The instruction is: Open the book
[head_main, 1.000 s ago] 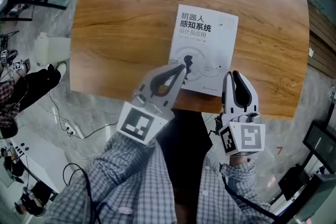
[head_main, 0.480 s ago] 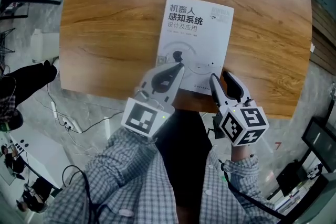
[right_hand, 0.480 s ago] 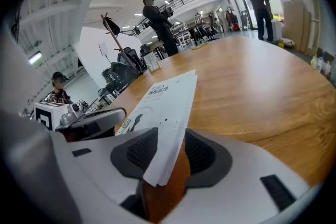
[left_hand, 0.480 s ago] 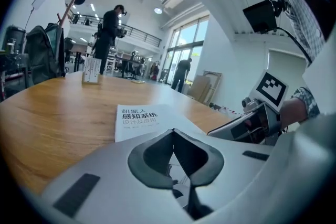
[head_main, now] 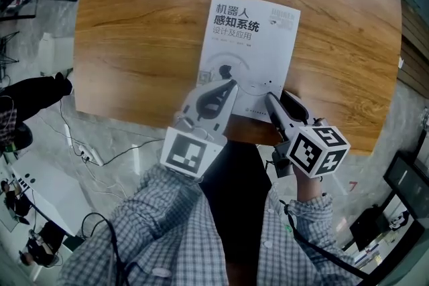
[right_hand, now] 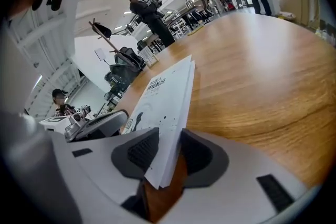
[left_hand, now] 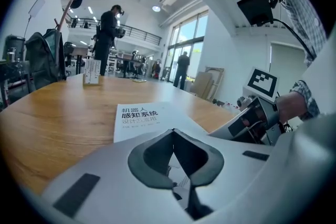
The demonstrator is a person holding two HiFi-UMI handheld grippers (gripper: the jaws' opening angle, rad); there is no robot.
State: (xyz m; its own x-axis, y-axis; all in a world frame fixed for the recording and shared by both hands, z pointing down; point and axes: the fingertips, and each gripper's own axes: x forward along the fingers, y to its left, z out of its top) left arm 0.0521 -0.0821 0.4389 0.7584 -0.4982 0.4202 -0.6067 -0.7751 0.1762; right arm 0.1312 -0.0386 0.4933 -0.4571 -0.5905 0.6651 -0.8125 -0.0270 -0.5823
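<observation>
**Head view.** A closed paperback book [head_main: 251,43] lies flat on the wooden table [head_main: 134,30], its lower edge near the table's front edge. The left gripper [head_main: 231,85] points its tip over the lower cover. The right gripper [head_main: 277,98] sits at the book's lower right corner.

**Left gripper view.** The jaws are pressed together at the tips and pinch nothing. The printed cover shows beyond them, but whether the tip touches it cannot be told.

**Right gripper view.** The jaws are spread wide and closing, with the book's corner between them and the pads not yet pressing. The book looks thin and light, its cover smooth and bendable. It is probably best taken by the cover alone at this corner.
</observation>
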